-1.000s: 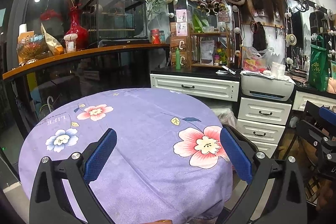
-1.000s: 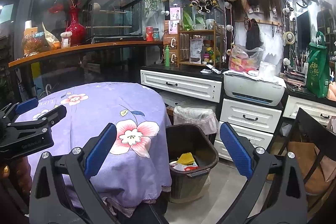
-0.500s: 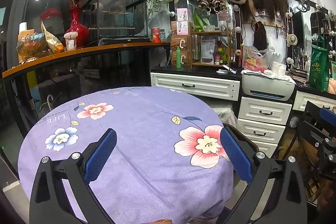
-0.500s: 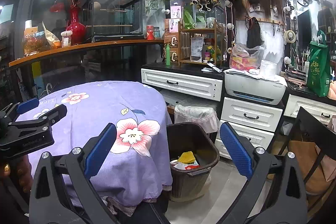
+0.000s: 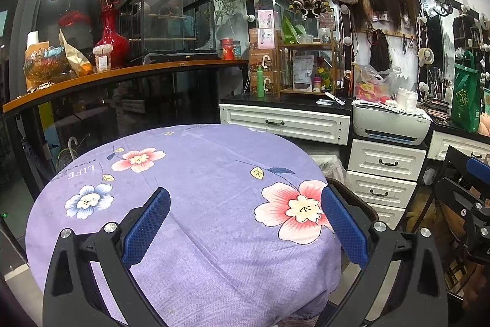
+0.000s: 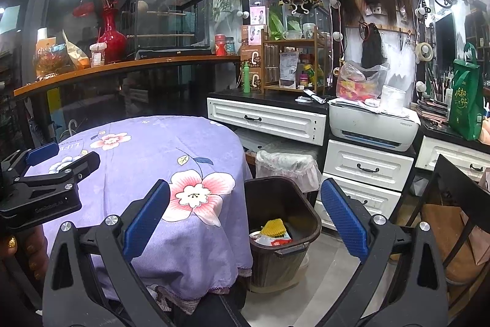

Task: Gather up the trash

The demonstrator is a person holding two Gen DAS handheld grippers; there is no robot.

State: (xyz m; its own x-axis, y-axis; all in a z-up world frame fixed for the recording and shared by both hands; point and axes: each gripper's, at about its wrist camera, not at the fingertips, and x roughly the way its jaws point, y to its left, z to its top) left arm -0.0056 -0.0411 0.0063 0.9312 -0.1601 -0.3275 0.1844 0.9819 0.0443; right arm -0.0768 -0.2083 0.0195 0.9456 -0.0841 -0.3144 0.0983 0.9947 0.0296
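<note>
1. The room is a cluttered dressing area: white drawers [image 6: 266, 120] and a printer [image 6: 372, 124] along the far wall, and in front of them a round table [image 5: 196, 173] under a purple floral cloth.
2. My left claw [image 5: 242, 222] is released, jaws spread wide with nothing between them, poised over the near part of the cloth. My right claw [image 6: 243, 218] is equally wide and empty, pointing past the table's right edge.
3. Compared with a second ago almost nothing has shifted: both views have only drifted slightly, and no item has entered or left either claw. I judge that the collecting is essentially finished or paused, since the cloth shows no litter in either view.
4. The trash [image 6: 272, 233], a yellow crumpled piece with white and red scraps, lies inside the dark bin [image 6: 310, 216] on the floor just beside the table, below and ahead of my right claw, framed between its jaws. From the left claw only the bin's rim is visible, behind the right finger.
</note>
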